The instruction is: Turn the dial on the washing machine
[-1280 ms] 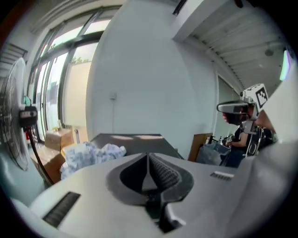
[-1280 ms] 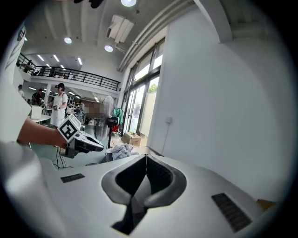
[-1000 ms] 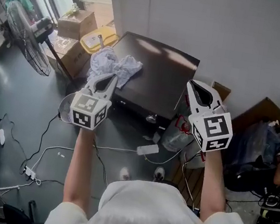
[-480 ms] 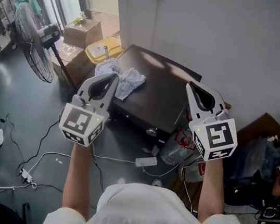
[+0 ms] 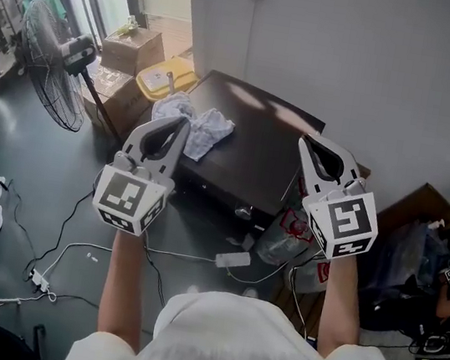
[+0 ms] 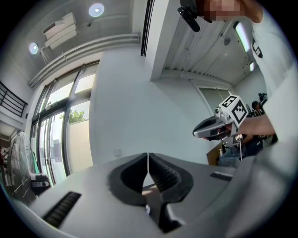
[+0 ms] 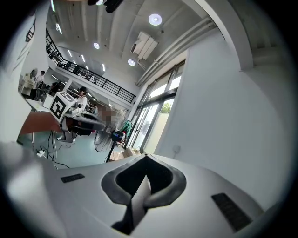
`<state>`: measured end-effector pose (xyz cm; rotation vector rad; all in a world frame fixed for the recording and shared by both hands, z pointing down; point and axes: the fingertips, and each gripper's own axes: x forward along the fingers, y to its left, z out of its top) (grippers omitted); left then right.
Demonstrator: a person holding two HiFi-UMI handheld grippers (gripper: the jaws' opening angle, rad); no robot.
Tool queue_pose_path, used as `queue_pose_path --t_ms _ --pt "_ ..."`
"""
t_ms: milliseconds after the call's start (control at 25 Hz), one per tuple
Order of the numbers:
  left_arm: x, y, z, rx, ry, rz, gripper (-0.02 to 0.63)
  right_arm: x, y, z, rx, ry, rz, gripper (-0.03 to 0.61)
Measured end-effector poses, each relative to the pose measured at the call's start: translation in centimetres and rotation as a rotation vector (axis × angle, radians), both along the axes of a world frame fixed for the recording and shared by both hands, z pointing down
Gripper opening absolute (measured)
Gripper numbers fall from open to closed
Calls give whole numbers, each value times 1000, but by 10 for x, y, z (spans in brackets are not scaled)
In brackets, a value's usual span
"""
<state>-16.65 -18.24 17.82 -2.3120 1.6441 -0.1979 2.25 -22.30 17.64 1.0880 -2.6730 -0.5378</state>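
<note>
Holds the left gripper [image 5: 185,124] at centre left of the head view, clenched, jaws pressed together with nothing between. Holds the right gripper [image 5: 303,139] at centre right, likewise clenched and empty, jaws meeting at the tips. Points both toward the top of the frame, well apart from each other, touching nothing.

At upper centre, the washer [image 5: 258,129]: a dark box with a shiny top, standing against the pale wall [image 5: 379,64]. On the left part of its top, a crumpled pale cloth [image 5: 200,122], in the picture just beside the left gripper's tips.

On the washer's front face, at centre frame, the dial [image 5: 243,212]: a small silvery knob, hard to make out. Sits between the two grippers in the picture, lower than their tips, apart from both.

At upper left, a standing fan [image 5: 53,63] and cardboard boxes [image 5: 128,43]. On the grey floor [image 5: 29,186] below the washer, white cables [image 5: 104,249] and a white adapter [image 5: 233,260].
</note>
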Motion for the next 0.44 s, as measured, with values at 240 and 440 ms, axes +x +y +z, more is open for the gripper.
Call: queue_pose_path --t_ms 240,440 --pt "-3 -2 3 -10 9 1 23 -1 0 8 -9 14 0 14" --pt "-1 -7 5 -21 16 10 22 3 -5 11 -16 21 10 14"
